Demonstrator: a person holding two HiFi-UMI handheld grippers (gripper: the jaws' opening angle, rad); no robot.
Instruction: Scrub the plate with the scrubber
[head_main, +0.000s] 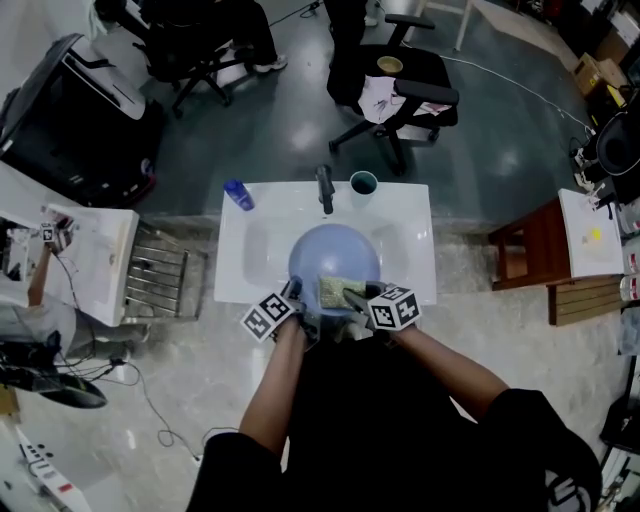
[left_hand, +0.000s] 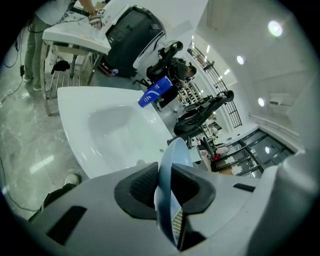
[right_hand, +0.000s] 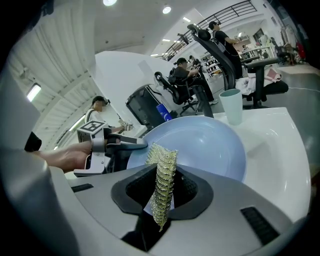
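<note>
A pale blue plate (head_main: 333, 256) is held over the white sink (head_main: 240, 262). My left gripper (head_main: 292, 300) is shut on the plate's near left rim; in the left gripper view the plate (left_hand: 172, 159) runs edge-on between the dark pads. My right gripper (head_main: 355, 299) is shut on a yellow-green mesh scrubber (head_main: 332, 290), which lies on the plate's near part. In the right gripper view the scrubber (right_hand: 162, 175) stands upright between the pads, with the plate (right_hand: 205, 145) behind it and the left gripper (right_hand: 125, 143) clamped on its rim.
A black tap (head_main: 325, 188) and a teal cup (head_main: 363, 183) stand at the sink's far edge; a blue bottle (head_main: 238, 195) lies at its far left corner. A metal rack (head_main: 155, 270) stands to the left, office chairs (head_main: 395, 85) beyond, a wooden stool (head_main: 530, 250) to the right.
</note>
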